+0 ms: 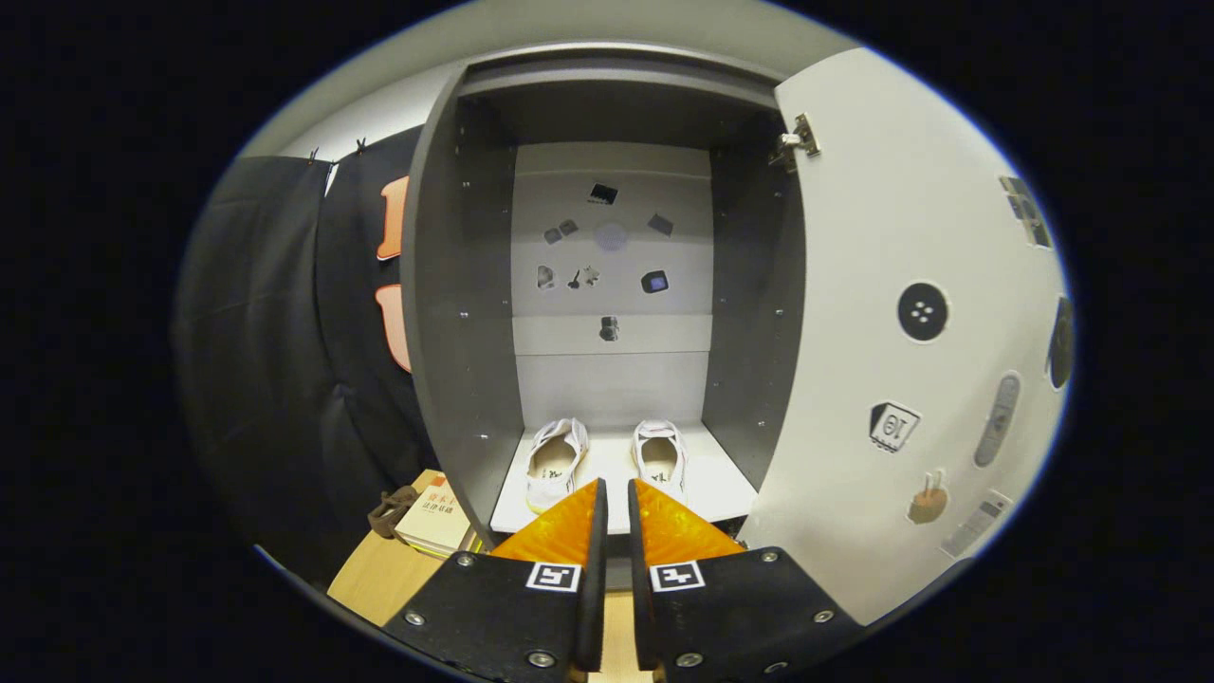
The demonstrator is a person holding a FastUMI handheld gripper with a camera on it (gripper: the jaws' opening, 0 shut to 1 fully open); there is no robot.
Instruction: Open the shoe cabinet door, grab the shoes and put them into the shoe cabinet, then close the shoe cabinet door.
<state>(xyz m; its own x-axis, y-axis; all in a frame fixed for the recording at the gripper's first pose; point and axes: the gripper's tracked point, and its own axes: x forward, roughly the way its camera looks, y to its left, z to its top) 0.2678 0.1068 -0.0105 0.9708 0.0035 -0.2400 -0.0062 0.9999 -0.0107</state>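
1. My gripper (pixel 616 493) has its jaws drawn narrow, a thin slit between them and nothing held; the tips sit just in front of the cabinet's floor lip.
2. The tall grey shoe cabinet (pixel 455 313) stands open straight ahead, its dark side walls framing a deep cavity with plenty of free height above the bottom shelf.
3. The white cabinet door (pixel 873 285) is swung out on the right, hanging from a metal hinge (pixel 795 142) at the top; its edge runs down close beside my right finger.
4. Both white canvas shoes are inside on the white bottom shelf (pixel 607 474), heels towards me: the left shoe (pixel 557 460) near the left wall, the right shoe (pixel 661 455) beside it, with a bare strip of shelf between them.
5. My fingertips cover the near end of each shoe, so I cannot see their heels fully.
6. Small dark stickers (pixel 607 256) dot the pale back panel; too small for me to make out. More stickers mark the door face.
7. Left of the cabinet, a stack of books (pixel 434 522) and a brown strap-like item (pixel 391 510) lie on a wooden tabletop (pixel 379 579), partly cut off by my left finger.
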